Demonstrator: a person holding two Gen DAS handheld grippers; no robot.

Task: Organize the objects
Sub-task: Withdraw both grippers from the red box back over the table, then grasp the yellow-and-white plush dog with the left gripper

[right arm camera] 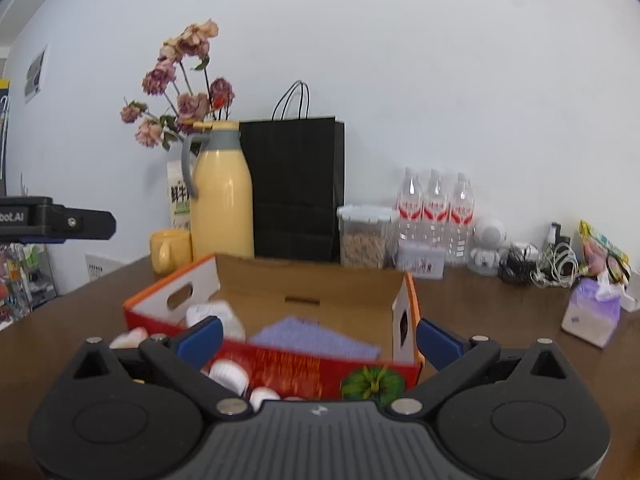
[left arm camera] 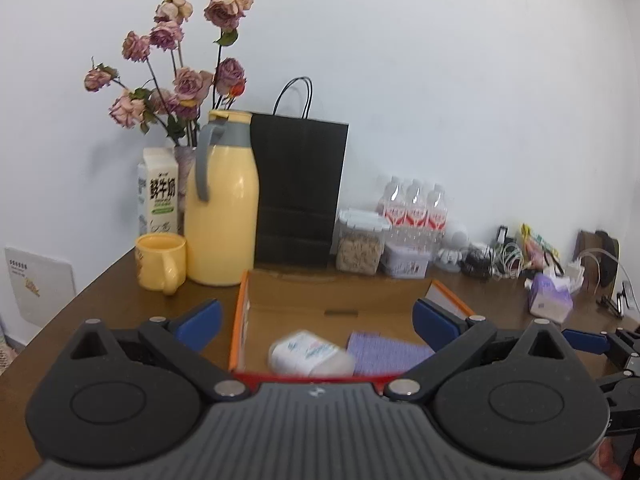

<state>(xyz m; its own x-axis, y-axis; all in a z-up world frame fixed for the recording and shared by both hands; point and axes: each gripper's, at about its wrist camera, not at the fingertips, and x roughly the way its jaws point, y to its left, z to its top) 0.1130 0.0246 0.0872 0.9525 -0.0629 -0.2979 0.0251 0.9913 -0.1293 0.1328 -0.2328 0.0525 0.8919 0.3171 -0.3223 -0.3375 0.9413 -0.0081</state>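
An open cardboard box (left arm camera: 320,292) with orange and red sides sits on the brown table; it also shows in the right wrist view (right arm camera: 304,284). Inside lie a white tissue pack (left arm camera: 308,354) and a purple cloth (left arm camera: 384,354); both show in the right wrist view, the pack (right arm camera: 214,316) and the cloth (right arm camera: 316,340). My left gripper (left arm camera: 318,326) is open and empty above the box's near edge. My right gripper (right arm camera: 318,338) is open and empty in front of the box. The left gripper's body (right arm camera: 56,220) shows at the left of the right wrist view.
Along the wall stand a yellow jug (left arm camera: 222,200), yellow mug (left arm camera: 160,262), milk carton (left arm camera: 158,196), dried roses (left arm camera: 180,64), black paper bag (left arm camera: 298,188), cereal container (left arm camera: 360,246), water bottles (left arm camera: 416,208), tangled cables (left arm camera: 500,262) and a tissue pack (left arm camera: 550,296).
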